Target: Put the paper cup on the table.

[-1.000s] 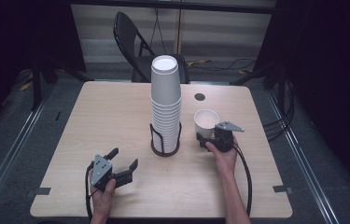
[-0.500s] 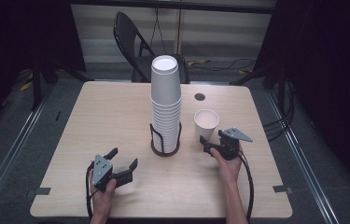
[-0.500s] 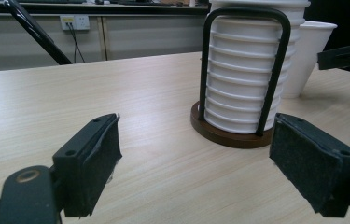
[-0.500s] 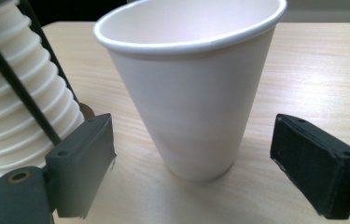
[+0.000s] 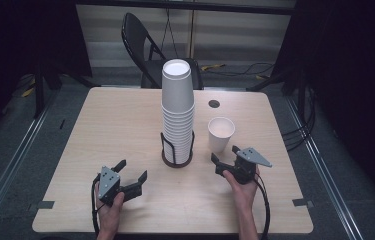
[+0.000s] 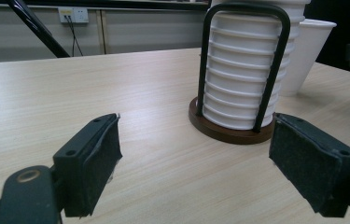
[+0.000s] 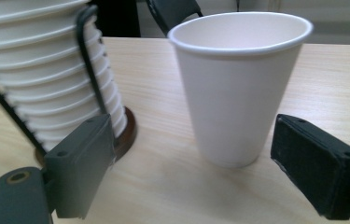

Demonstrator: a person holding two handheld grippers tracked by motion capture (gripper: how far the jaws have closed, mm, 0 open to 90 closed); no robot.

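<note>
From the high view, the right gripper (image 5: 223,159) sits low on the table (image 5: 115,125), held by a hand (image 5: 242,186) that comes in from the bottom. Its fingers are apart and point at the single paper cup (image 5: 221,133), which stands upright just in front of them, not touching. The left gripper (image 5: 131,172) rests near the front edge with its fingers apart and nothing between them. A tall stack of cups (image 5: 178,110) stands in a wire holder (image 5: 177,150) between the two grippers. A black chair (image 5: 145,50) is behind the table.

In the left gripper view, the fingers (image 6: 88,163) are wide apart. The stack of cups and its holder stand ahead.

In the right gripper view, the fingers (image 7: 81,163) are wide apart with the single paper cup just ahead of the gap. The stack of cups is close on its left.
</note>
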